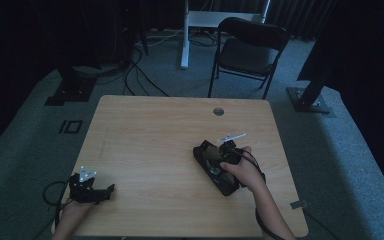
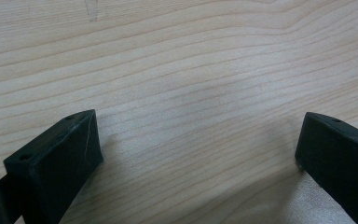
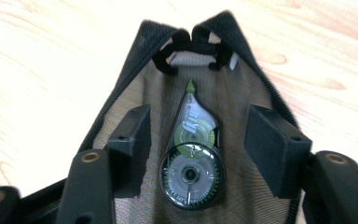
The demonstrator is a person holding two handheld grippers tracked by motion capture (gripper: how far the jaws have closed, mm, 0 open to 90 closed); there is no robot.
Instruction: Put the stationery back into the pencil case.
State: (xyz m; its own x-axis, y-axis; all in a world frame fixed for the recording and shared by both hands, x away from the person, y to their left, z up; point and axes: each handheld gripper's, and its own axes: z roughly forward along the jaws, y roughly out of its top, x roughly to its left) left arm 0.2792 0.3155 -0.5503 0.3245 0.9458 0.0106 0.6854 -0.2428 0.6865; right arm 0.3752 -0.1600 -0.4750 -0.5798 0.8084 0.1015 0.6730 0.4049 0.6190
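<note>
Green-wheeled tape dispenser (image 3: 191,154) on mesh pouch (image 3: 242,93), between spread right gripper (image 3: 200,149) fingers (image 3: 130,140).

The pale wood-grain surface (image 3: 37,70) is showing under a black mesh pouch (image 3: 135,56); inside the pouch, a clear correction-tape dispenser (image 3: 192,154) is showing green wheels and a green tip.

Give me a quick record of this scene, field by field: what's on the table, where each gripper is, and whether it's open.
Surface: wooden table
Item: black mesh pouch, lying on the table
Inside pouch: correction tape dispenser, green and clear
Right gripper: open, jaws either side of the dispenser, over the pouch
Left gripper: open, over bare wood, near left corner
Background: black folding chair
</note>
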